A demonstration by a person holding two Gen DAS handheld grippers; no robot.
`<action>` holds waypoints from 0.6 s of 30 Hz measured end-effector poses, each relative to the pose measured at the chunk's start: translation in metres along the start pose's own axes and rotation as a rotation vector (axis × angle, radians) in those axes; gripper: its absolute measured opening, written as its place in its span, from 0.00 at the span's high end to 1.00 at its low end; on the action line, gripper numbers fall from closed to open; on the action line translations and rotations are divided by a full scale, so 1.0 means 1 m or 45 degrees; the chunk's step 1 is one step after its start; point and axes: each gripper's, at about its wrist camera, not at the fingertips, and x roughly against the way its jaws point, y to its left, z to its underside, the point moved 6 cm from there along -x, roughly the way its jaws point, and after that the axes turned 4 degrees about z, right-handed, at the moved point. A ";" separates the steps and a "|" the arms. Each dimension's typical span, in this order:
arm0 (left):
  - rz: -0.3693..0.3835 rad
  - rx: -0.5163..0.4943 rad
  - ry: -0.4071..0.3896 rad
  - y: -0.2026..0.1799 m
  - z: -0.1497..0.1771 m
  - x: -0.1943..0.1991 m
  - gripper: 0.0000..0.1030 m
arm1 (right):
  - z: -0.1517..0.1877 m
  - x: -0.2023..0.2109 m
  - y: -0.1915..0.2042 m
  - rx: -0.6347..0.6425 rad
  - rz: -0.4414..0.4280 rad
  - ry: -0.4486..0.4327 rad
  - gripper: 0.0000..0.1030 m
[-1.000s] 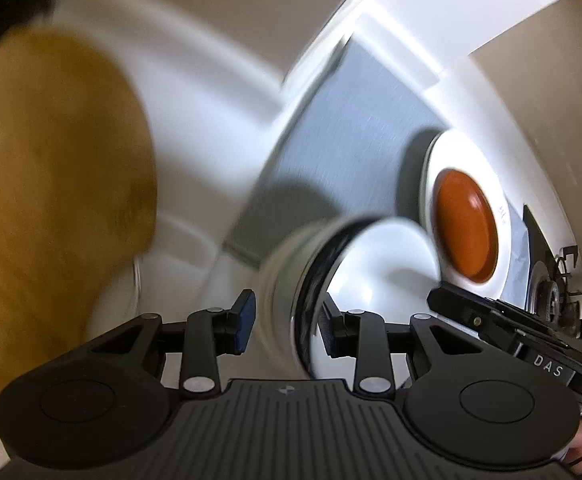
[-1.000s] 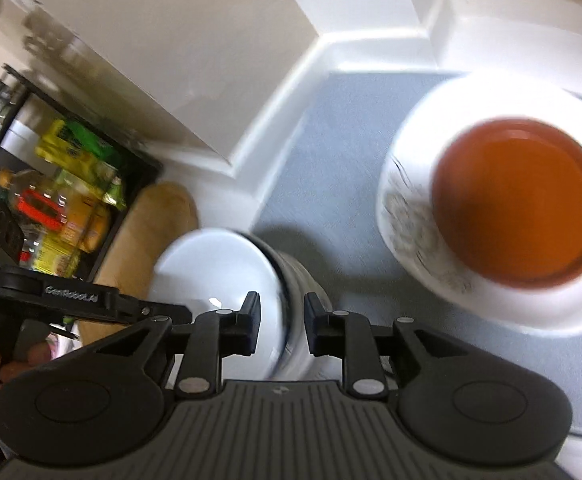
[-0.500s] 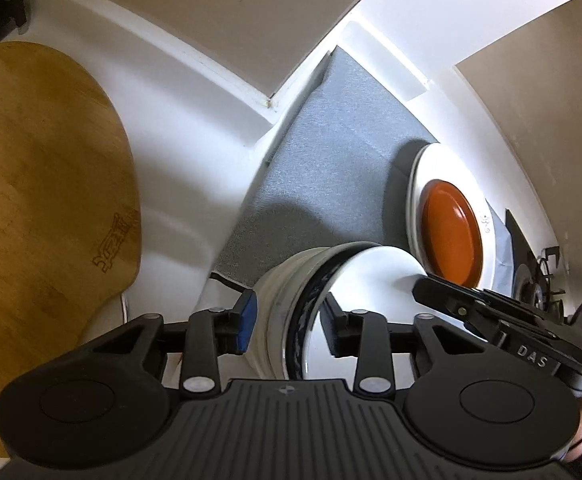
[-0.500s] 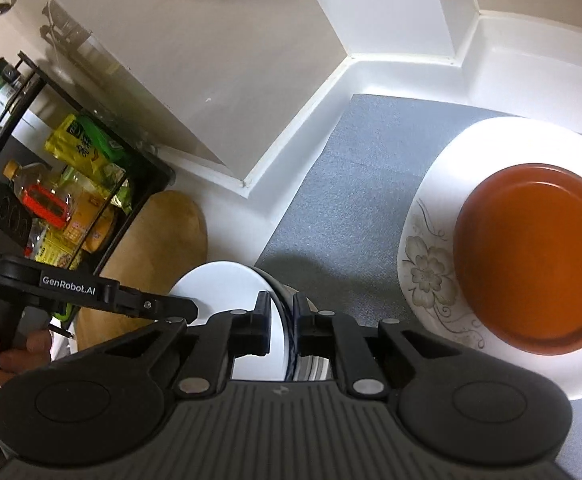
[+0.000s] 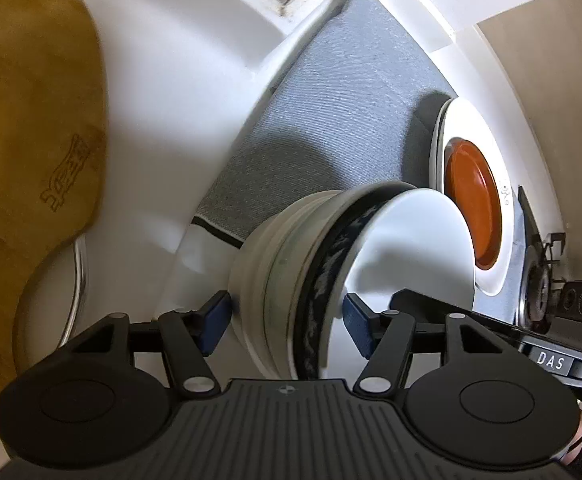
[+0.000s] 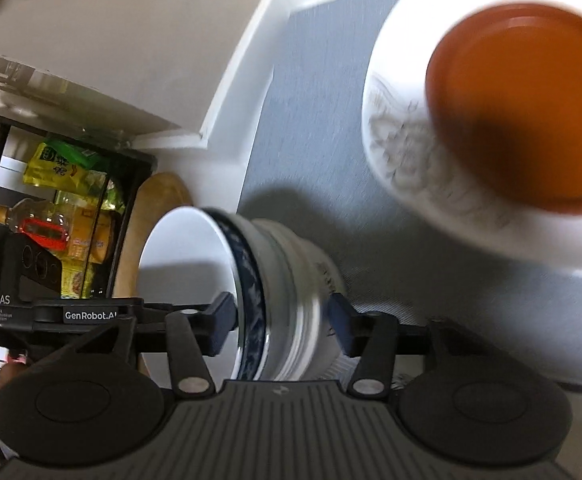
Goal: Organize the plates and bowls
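Note:
A stack of nested bowls point(image 5: 291, 280), white with a blue-patterned one on top, stands at the edge of the grey mat point(image 5: 331, 120). My left gripper point(image 5: 285, 326) is open, its fingers on either side of the stack's wall. My right gripper point(image 6: 281, 322) is open too and straddles the same stack point(image 6: 275, 280) from the opposite side. An orange bowl point(image 6: 519, 104) sits on a white floral plate point(image 6: 411, 152) further along the mat; both also show in the left wrist view, the bowl point(image 5: 473, 200) on the plate point(image 5: 471, 124).
A wooden cutting board point(image 5: 27, 140) lies on the white counter to the left. A black rack with bottles and packets point(image 6: 59, 208) stands beyond it. White walls and a ledge point(image 5: 411, 4) bound the mat at the back. A stove burner point(image 5: 539, 280) is at the right.
Both grippers have opened wide from a narrow gap. They have moved closer, so each now straddles the bowl stack. The right view swung and is blurred.

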 end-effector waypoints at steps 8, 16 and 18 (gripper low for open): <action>-0.028 -0.033 0.007 -0.002 0.000 0.014 0.58 | -0.002 0.012 0.004 0.056 0.054 -0.028 0.61; -0.072 -0.047 0.007 -0.011 -0.002 0.013 0.58 | -0.002 0.015 0.010 0.070 0.102 -0.030 0.61; -0.074 -0.051 0.015 -0.012 -0.001 0.013 0.58 | -0.002 0.017 0.009 0.063 0.107 -0.030 0.61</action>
